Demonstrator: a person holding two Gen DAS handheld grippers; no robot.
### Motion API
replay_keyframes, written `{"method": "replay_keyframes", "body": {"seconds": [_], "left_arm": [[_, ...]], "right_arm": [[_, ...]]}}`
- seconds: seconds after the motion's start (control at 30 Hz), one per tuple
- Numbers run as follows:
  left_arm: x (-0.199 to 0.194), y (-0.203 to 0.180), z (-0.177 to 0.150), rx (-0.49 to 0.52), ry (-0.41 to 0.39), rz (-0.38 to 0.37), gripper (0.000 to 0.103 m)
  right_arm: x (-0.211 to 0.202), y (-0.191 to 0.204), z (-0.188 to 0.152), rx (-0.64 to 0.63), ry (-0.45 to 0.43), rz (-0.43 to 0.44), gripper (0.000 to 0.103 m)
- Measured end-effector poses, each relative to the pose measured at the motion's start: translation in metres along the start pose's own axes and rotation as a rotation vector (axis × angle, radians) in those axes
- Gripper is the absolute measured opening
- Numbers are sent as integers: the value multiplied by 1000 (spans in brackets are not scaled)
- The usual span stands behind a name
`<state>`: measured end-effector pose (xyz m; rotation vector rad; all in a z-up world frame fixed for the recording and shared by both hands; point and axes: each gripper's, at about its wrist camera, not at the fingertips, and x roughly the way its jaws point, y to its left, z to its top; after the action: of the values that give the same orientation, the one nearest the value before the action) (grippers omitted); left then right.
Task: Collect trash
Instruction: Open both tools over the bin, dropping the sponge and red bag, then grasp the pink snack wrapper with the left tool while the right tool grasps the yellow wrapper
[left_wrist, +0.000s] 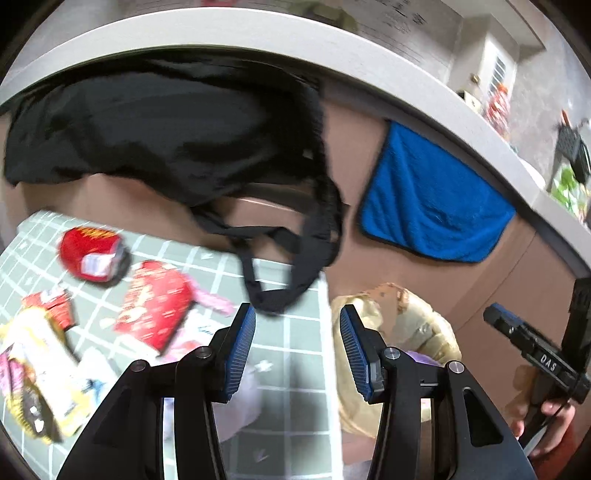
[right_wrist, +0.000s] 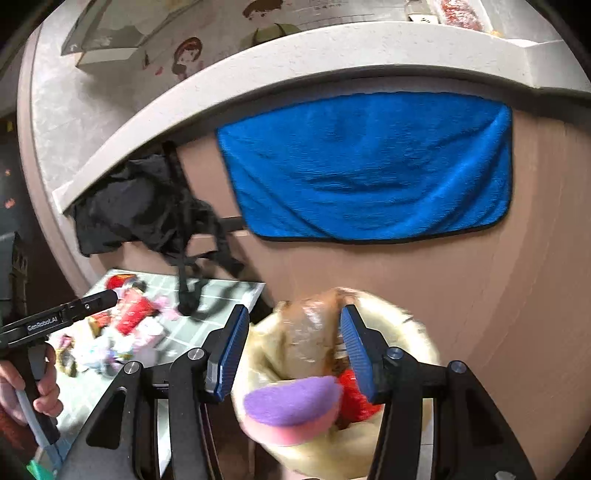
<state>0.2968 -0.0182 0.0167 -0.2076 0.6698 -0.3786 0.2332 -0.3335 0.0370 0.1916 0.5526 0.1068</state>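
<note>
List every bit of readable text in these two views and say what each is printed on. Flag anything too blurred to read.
"DAS" on the right gripper, read on its side in the left wrist view.
"GenRobot.AI" on the left gripper, read on its body in the right wrist view.
Print on the red wrappers and the yellow packet on the checked mat: too blurred to read.
Writing on the wall poster: too small.

Pale curved counter edge (right_wrist: 258, 70) over brown cabinet front (right_wrist: 480, 295), blue towel (right_wrist: 369, 166) hanging.
</note>
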Motion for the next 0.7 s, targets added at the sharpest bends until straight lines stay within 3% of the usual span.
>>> {"method": "replay_keyframes", "body": {"seconds": [0.1,0.23,0.4,0.53,0.7], "left_arm": [[-24,27,-5,-6,-26,55,49],[-59,64,-15,3,-89,170,49],[-109,136,-31,-131,-119,270,49],[-160,183,-42,-183,-174,391,49],[-193,217,-59,-189,-170,419,49]], "right_arm": [[6,19,-10,-11,46,94,50],[12,63,-26,-90,81,126,50],[18,128,-35,-188,87,184,50],[41,182,-41,-264,129,256,50],[69,242,-64,-382,192,331,50]]}}
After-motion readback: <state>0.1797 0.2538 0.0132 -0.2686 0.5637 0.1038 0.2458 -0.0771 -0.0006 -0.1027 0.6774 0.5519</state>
